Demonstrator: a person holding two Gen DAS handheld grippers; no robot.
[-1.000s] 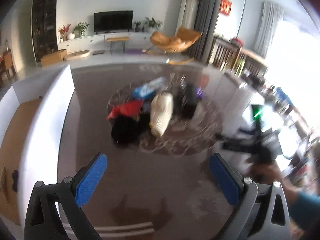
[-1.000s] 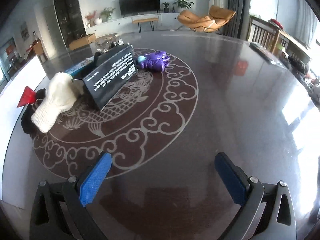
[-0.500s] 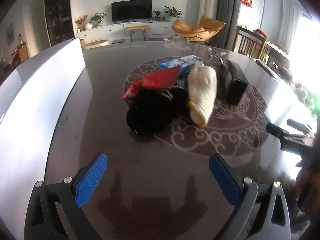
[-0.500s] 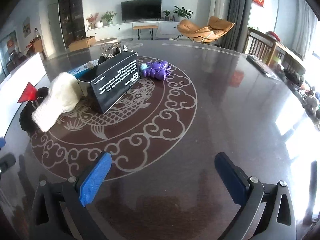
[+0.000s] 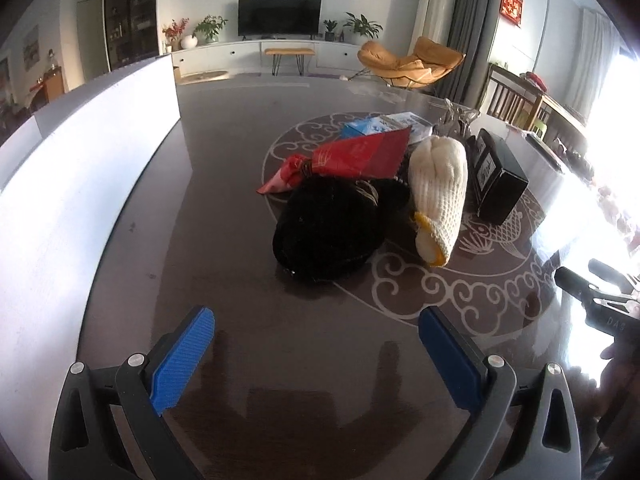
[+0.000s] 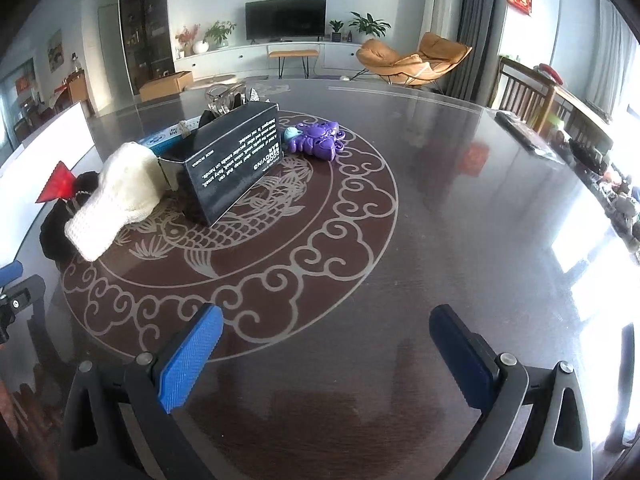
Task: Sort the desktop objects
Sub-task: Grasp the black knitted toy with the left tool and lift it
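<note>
Left hand-held gripper (image 5: pixel 316 344) is hovering low over the dark, glossy worktop (image 5: pixel 240 208), its two blue-padded fingers spread wide apart and gripping nothing. Right hand-held gripper (image 6: pixel 326 354) is hovering the same way over a bare stretch of that worktop, fingers likewise apart and empty.

Ahead of the left hand-held gripper, a cluster of objects is sitting on the pale fish-and-cloud pattern set into the worktop. Nearest is a black fuzzy item (image 5: pixel 328 232), rounded and soft-looking. A red wrapper (image 5: pixel 352 156) is lying across its far side, touching it. Just to the right, a cream knitted glove (image 5: pixel 440 192) with a yellow-edged cuff is leaning against the black item. Beyond the glove, a black box (image 5: pixel 500 176) with white print is resting on its side, and a blue-and-white packet (image 5: pixel 380 126) is lying behind the red wrapper. In the right wrist view, a purple toy (image 6: pixel 316 140) is sitting just beside the far end of the black box, and a clear plastic clip (image 6: pixel 224 96) is showing behind the box.

A tall white panel (image 5: pixel 80 184) is standing along the left side of the worktop.
</note>
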